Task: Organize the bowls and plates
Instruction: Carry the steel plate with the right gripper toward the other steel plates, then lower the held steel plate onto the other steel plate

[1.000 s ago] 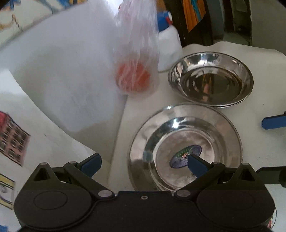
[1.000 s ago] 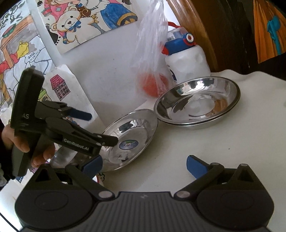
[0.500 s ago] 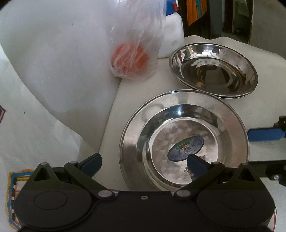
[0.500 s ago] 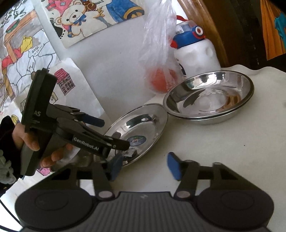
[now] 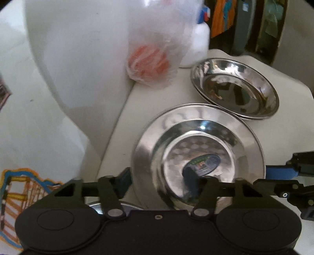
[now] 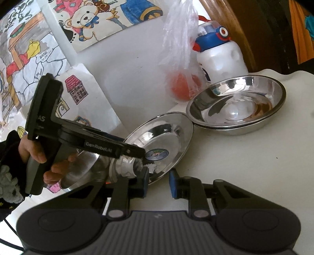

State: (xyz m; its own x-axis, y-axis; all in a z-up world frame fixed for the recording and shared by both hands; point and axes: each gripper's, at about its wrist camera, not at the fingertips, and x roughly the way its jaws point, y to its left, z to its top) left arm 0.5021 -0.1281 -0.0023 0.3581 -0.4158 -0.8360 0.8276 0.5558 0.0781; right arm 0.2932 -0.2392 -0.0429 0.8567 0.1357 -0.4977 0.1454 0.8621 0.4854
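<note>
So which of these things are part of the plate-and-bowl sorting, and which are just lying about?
Job:
- stickered steel plate
- steel bowls
- second plate under the left claw
- right claw

Lying about:
- plastic bag with something orange
- white bottle
- coloured drawings

The plate (image 5: 198, 137) and bowl (image 5: 235, 88) are shiny silver steel; the plate carries a blue-and-green oval sticker (image 5: 205, 163). Both grippers are black with blue pads (image 6: 172, 183). The clear bag (image 6: 179, 53) holds something orange-red. The bottle (image 6: 221, 60) is white with a blue, red-trimmed cap. The drawings (image 6: 74, 90) show crayon colours on white paper.
</note>
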